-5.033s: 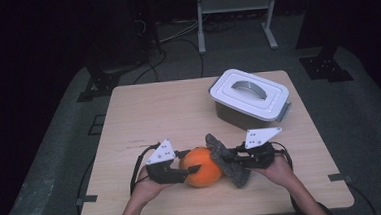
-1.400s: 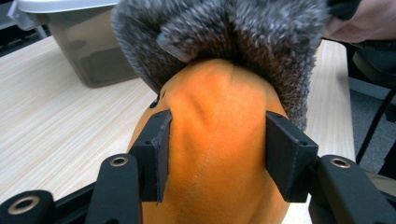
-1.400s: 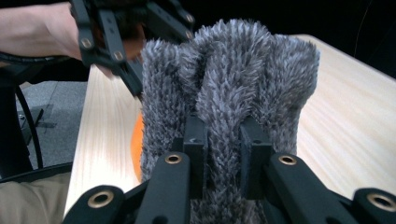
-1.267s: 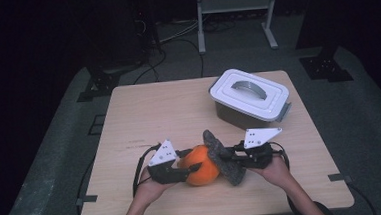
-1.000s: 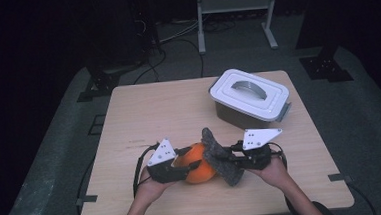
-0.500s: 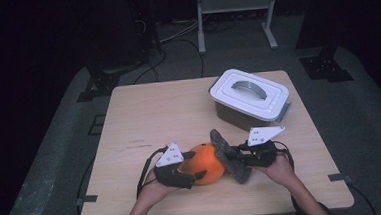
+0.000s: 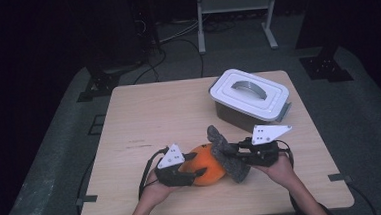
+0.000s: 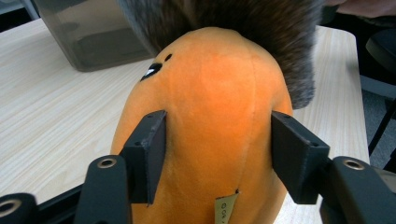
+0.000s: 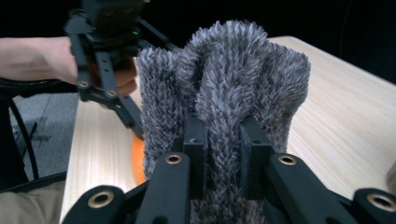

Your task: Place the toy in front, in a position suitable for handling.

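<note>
From the high view, an orange plush toy [image 7: 209, 164] with a grey furry part [image 7: 227, 154] lies at the near middle of the wooden surface [image 7: 169, 114]. The left hand-held gripper [image 7: 195, 173] grips it from the left, the right hand-held gripper [image 7: 230, 152] from the right. A lidded white box [image 7: 250, 98] stands far right.

In the left gripper view, both jaws press the toy's orange body [image 8: 219, 116].

In the right gripper view, the jaws are clamped on a fold of grey fur [image 9: 224, 93].
</note>
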